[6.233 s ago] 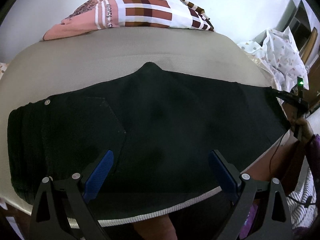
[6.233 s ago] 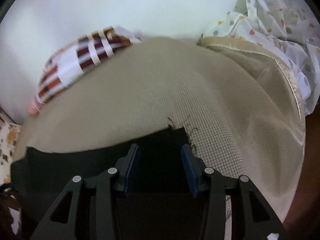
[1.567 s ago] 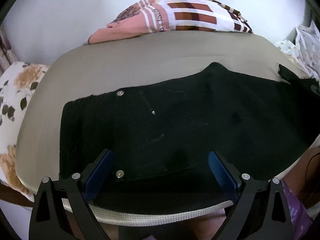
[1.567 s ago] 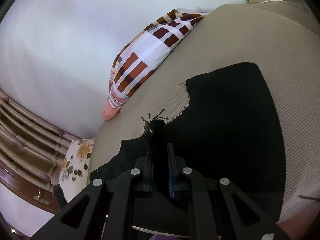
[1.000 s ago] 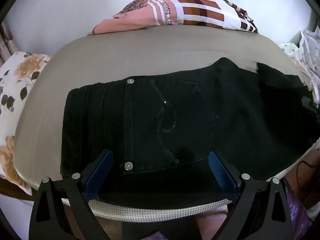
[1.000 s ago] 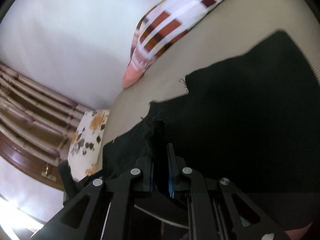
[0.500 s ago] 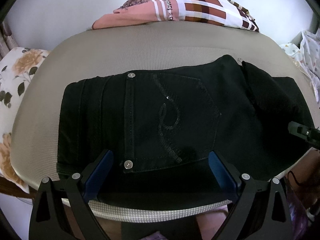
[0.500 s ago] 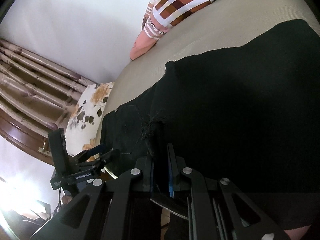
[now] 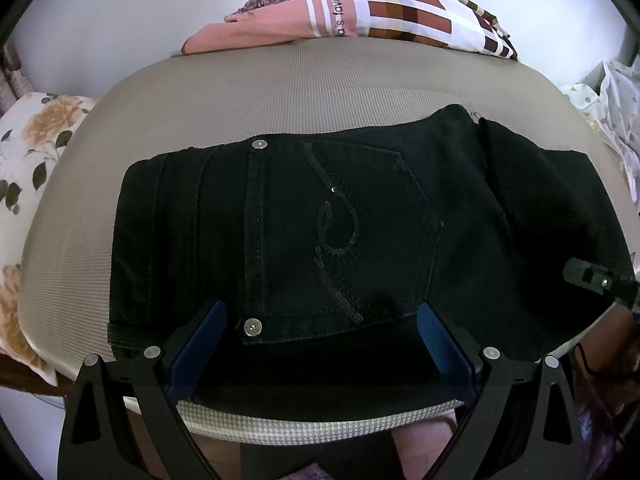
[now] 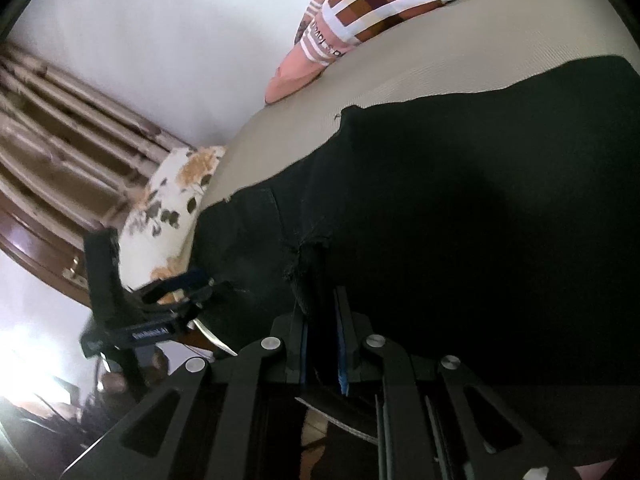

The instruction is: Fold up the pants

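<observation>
The left gripper (image 9: pixel 320 336) had a black frame with round silver screws, triangular cut-outs and blue pads (image 9: pixel 200 344). The right gripper (image 10: pixel 322 344) was also black with silver screws and thin blue pads (image 10: pixel 341 364). A black cable (image 9: pixel 596 368) hung beside purple clothing (image 9: pixel 600 440).

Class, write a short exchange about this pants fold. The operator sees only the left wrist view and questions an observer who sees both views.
Operator: I see only the edge of the right hand-held gripper. What is it doing?
Observer: The right hand-held gripper is shut on the frayed hem of the pants.
Operator: What lies past the floral pillow?
Observer: A wooden headboard stands beyond the pillow.
</observation>
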